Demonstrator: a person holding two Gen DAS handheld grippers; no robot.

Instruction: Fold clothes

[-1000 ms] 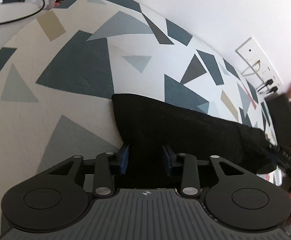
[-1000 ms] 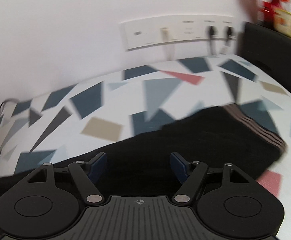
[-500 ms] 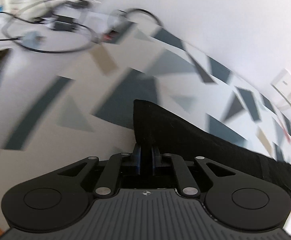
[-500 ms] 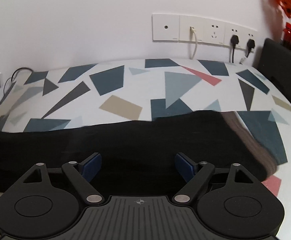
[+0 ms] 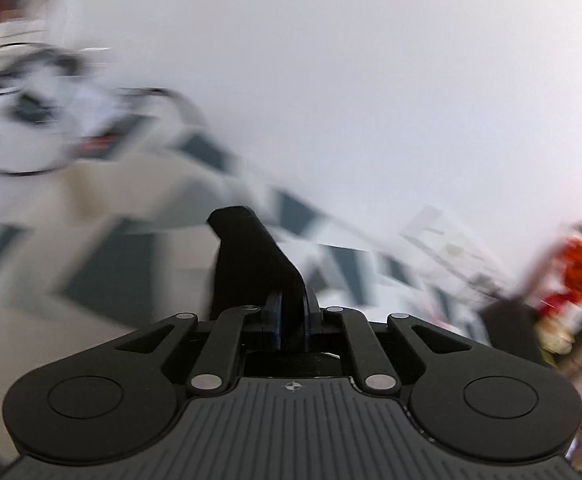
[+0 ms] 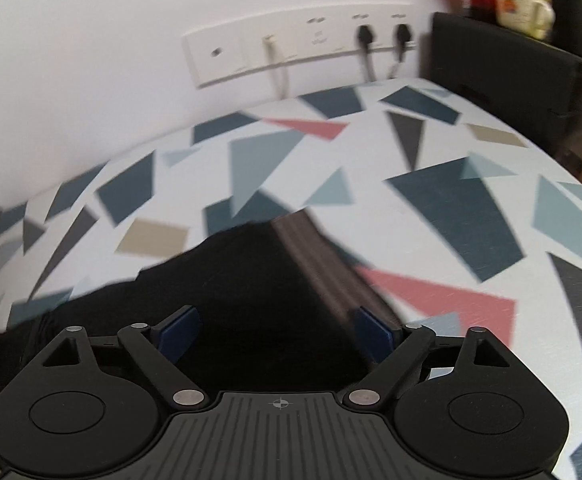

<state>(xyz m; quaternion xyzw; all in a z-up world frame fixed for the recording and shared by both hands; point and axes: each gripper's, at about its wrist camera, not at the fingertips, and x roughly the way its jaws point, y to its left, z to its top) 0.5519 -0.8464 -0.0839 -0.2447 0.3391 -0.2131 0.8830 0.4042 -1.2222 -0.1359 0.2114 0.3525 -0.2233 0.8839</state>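
The left gripper (image 5: 291, 312) clenches a lifted corner of the black garment (image 6: 251, 280); the rest lies on the worktop (image 6: 471, 168). The right gripper (image 6: 277, 334) hovers, jaws released. A thin pinch might slip mid-swing.

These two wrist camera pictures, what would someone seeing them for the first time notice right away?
First, the black garment pinched in the left hand-held gripper and standing up in front of a heavily blurred background. In the right wrist view the same black cloth lies on the tablecloth with bold grey, blue and red triangles, its striped band running toward the open right hand-held gripper. Behind, a white socket strip on the wall carries plugged cables.
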